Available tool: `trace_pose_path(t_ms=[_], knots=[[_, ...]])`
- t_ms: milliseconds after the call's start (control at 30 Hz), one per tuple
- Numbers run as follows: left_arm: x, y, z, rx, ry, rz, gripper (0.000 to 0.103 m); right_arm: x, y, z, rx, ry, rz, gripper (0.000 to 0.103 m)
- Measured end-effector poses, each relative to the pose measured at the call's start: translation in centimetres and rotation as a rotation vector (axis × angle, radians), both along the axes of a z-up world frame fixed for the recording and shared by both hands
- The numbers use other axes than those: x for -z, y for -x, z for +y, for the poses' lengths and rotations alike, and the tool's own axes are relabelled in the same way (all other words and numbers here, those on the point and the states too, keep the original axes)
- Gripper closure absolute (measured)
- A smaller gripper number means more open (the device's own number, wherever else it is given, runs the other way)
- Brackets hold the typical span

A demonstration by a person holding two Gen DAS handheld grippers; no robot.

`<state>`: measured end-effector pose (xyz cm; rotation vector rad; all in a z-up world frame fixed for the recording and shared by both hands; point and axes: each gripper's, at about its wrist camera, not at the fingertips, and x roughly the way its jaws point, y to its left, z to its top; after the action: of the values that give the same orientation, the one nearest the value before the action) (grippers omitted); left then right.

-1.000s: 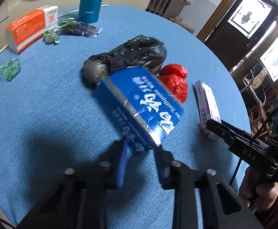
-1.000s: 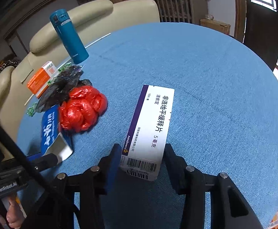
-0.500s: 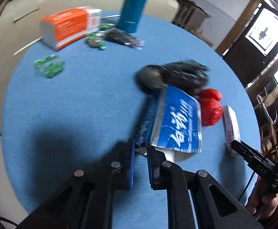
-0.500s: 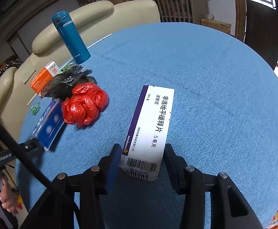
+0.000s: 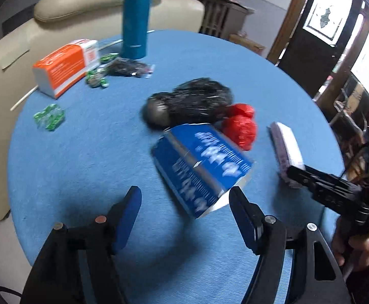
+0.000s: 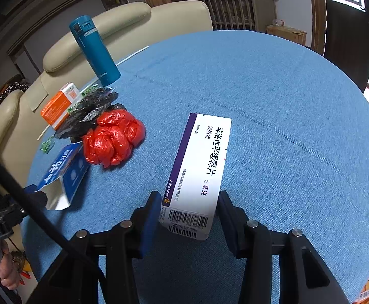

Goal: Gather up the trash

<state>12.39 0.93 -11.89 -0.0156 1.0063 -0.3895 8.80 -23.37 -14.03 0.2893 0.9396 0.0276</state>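
The blue carton (image 5: 201,167), freed as the left hand-held gripper (image 5: 185,197) has just been spreading, may be knocked; the white box (image 6: 199,169) pinched by the right hand-held gripper (image 6: 188,211) may slip.

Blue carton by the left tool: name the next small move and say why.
Probably bring the left tool forward around the blue carton and close. Its jaws have just opened, wide and empty, and the carton lies loose beside the red bag; the right tool clamps the white box.
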Motion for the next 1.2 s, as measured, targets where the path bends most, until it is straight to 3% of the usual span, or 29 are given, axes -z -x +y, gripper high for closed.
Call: trace_pose_path(t_ms=[200, 333, 633, 867, 1000, 1200], knots=[[0.5, 0.2, 1.4, -0.05, -0.002, 0.034, 0.031, 0.0, -0.1, 0.1, -0.007, 0.014, -0.003, 0.055], [0.6, -0.3, 2.1, -0.098, 0.097, 0.093, 0.031, 0.0, -0.1, 0.2, -0.005, 0.015, -0.007, 0.055], [0.4, -1.6, -2.3, -0.109, 0.137, 0.167, 0.031, 0.1, 0.3, 0.2, 0.001, 0.013, -0.016, 0.054], [1.3, -3.1, -4.5, -0.13, 0.039, 0.18, 0.03, 0.1, 1.6, -0.5, 0.016, 0.042, -0.032, 0.055], [1.9, -3.3, -4.1, -0.18, 0.071, 0.208, 0.028, 0.1, 2.3, -1.5, 0.037, 0.042, -0.033, 0.055], [2.3, -3.3, -5.4, -0.182, 0.012, 0.222, 0.026, 0.1, 2.3, -1.5, 0.04, 0.051, -0.038, 0.055]])
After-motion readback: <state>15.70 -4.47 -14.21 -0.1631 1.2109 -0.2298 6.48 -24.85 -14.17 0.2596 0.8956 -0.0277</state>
